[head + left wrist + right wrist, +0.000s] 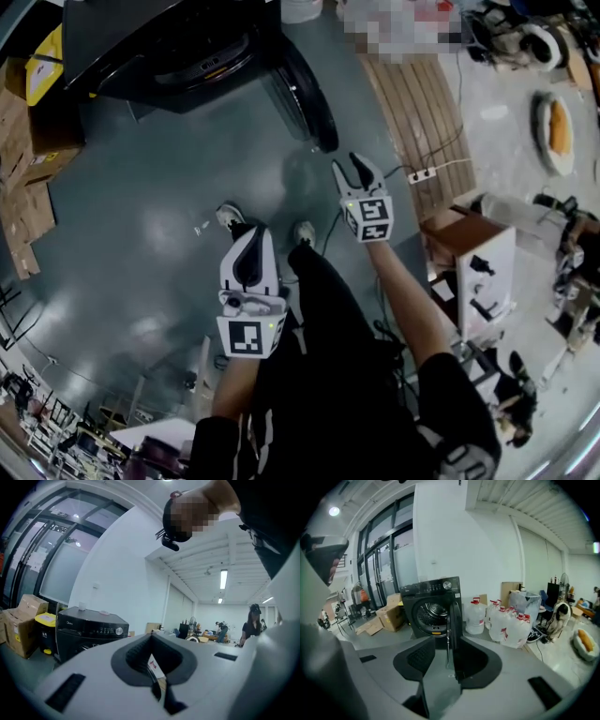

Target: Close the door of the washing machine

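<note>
The black front-loading washing machine [178, 47] stands at the top of the head view. Its round door [305, 94] hangs open, swung out toward me. In the right gripper view the machine [431, 609] faces me with its drum showing, and the door [454, 616] is seen edge-on just past the jaws. My right gripper [352, 169] [446, 644] is open and empty, a short way in front of the door and apart from it. My left gripper [251, 231] [151, 641] is shut on nothing, held lower and further back. From it the machine [89, 630] shows at the left.
Cardboard boxes [28, 141] and a yellow bin [42, 66] stand left of the machine. Several water jugs [501, 620] stand right of it. A wooden pallet [412, 103], a power strip [422, 174] and a white cabinet [478, 262] lie to my right. People [253, 620] stand far back.
</note>
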{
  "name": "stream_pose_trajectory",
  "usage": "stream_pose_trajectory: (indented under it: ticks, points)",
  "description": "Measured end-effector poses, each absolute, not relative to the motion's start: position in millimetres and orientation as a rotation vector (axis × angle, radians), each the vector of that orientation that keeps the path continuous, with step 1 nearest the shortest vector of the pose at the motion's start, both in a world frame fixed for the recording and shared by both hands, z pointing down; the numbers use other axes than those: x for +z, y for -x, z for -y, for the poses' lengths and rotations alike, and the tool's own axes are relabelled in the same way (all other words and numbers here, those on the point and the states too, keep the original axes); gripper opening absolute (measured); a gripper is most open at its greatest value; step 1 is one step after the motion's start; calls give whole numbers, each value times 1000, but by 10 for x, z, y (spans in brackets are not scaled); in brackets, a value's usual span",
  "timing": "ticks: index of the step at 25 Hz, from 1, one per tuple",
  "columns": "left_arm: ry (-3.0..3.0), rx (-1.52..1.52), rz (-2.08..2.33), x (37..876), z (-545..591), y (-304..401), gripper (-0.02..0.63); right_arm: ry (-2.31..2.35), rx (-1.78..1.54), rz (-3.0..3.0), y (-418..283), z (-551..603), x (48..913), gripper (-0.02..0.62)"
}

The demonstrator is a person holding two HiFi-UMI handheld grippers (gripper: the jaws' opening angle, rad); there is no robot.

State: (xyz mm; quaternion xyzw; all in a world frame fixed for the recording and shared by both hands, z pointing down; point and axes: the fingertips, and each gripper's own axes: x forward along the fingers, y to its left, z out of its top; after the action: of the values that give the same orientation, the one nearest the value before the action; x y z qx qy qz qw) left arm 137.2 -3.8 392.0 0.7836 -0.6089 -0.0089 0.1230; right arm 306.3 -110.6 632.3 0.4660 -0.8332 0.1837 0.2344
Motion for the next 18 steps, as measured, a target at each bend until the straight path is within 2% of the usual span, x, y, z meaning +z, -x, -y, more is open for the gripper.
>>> stream_pose_trajectory:
  ticks: [9,18]
  points:
    - [-2265,-26,1782,4475,241,-1335,3,-1281,545,2186,-3202,1524,7512,144]
    - [-2242,-26,1787,4747,323,-1218,3,-1283,548,2140,-3205,1771,7943,124]
